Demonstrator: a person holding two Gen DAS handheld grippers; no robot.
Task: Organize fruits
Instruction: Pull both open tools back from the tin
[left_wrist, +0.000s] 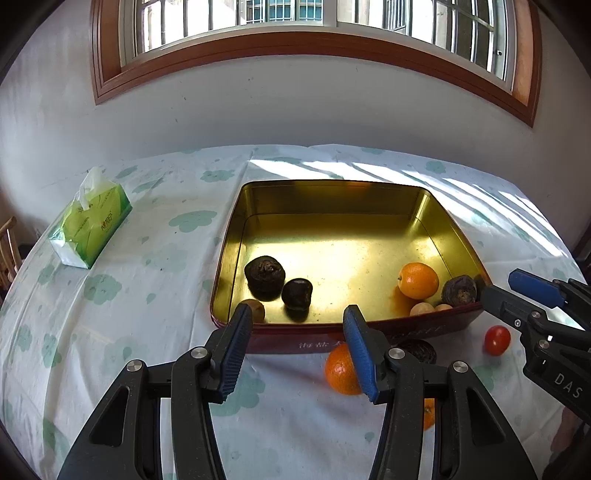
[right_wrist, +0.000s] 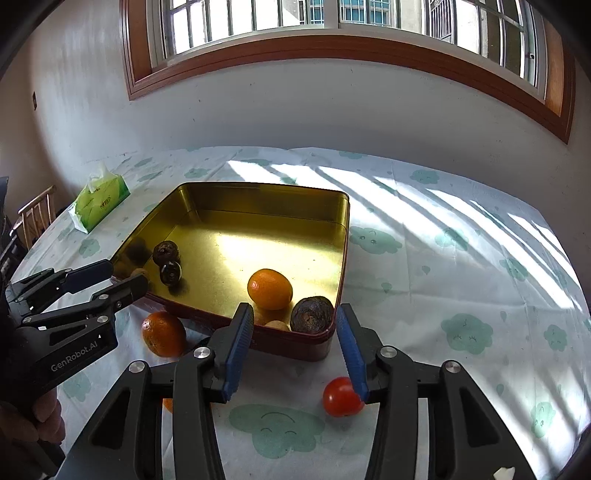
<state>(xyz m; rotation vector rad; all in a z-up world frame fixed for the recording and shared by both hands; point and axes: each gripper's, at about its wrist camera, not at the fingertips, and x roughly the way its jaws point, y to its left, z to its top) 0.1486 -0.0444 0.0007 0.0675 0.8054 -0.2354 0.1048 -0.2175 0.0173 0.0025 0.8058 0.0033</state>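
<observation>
**Hovering at the tin's near edge, both grippers empty**

Hovering over the near wall of the gold-lined tin (left_wrist: 436, 206), the left gripper (left_wrist: 297, 350) has its blue pads parted, nothing between them; the right gripper (right_wrist: 294, 347) likewise stands released and empty above the tin's near right corner.

Inside the tin: two dark fruits (left_wrist: 265, 277) touching each other at 9 o'clock from its centre; a tan fruit (left_wrist: 255, 308) in the near left corner, partly behind a pad; at 4 o'clock an orange (right_wrist: 269, 288), a dark wrinkled fruit (right_wrist: 312, 314) just beside it, small pale fruits (left_wrist: 421, 308) against the near wall.

Outside, on the cloud-print cloth (right_wrist: 461, 258): a second orange (right_wrist: 163, 333) just beside the tin's near wall; a dark fruit (left_wrist: 419, 349) beside it; a red tomato (right_wrist: 341, 397) near the right gripper's right pad, contact unclear; a sliver of orange fruit (left_wrist: 428, 413) behind the left gripper's arm.

Tissue pack (left_wrist: 90, 225) at 10 o'clock, well apart.
</observation>
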